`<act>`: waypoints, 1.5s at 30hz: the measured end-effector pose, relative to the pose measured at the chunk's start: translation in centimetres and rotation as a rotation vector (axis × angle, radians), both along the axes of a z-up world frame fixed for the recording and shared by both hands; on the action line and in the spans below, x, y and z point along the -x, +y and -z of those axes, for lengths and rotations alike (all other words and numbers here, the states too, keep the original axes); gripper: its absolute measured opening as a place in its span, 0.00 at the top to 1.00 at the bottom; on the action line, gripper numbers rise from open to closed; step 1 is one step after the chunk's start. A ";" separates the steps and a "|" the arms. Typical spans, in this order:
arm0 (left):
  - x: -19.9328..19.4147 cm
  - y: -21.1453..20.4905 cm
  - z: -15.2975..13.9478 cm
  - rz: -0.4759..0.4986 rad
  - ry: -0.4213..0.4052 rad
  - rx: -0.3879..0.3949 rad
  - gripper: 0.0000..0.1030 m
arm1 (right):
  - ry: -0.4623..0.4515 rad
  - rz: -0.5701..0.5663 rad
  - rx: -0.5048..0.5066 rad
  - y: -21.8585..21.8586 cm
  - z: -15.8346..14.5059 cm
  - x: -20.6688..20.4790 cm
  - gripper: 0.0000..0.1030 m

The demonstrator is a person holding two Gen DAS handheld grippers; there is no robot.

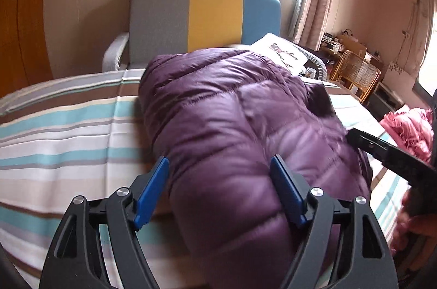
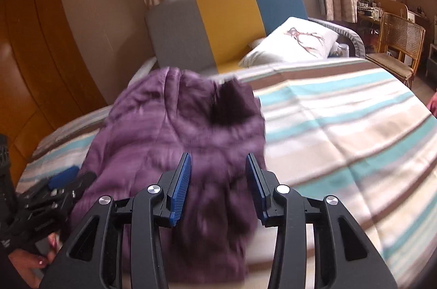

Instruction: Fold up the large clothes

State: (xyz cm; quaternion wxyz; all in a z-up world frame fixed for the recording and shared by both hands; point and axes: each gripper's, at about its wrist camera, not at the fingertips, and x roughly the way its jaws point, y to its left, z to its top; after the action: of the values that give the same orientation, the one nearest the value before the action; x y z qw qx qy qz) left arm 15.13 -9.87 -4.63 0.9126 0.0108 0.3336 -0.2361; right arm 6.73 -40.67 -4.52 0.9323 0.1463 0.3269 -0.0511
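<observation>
A purple quilted down jacket (image 1: 232,125) lies bunched lengthwise on the striped bed cover (image 1: 60,130). My left gripper (image 1: 220,166) is open just above its near end, with nothing between the blue pads. In the right wrist view the jacket (image 2: 164,133) is blurred, with a dark patch near its far end. My right gripper (image 2: 218,163) is open over the jacket's near right part and holds nothing. The right gripper's black body shows in the left wrist view (image 1: 387,152) at the jacket's right side; the left gripper shows in the right wrist view (image 2: 62,182) at its left.
A grey, yellow and blue headboard (image 1: 207,18) stands behind the bed, with a white pillow (image 2: 295,45) at its right. A rattan chair (image 2: 398,43) and a cluttered desk stand at the far right. Pink cloth (image 1: 409,127) lies at the bed's right edge. A wooden wardrobe (image 2: 32,56) is left.
</observation>
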 end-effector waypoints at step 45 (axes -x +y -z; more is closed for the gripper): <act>-0.5 -0.8 -2.8 0.022 0.018 0.005 0.18 | 0.110 0.058 0.048 -2.4 3.4 -9.4 0.88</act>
State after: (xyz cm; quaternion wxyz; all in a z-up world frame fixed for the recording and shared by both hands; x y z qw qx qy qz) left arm 15.62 -10.71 -1.81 0.9070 0.0102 0.3411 -0.2469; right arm 16.12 -43.10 -7.95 0.9143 0.1302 0.3718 -0.0938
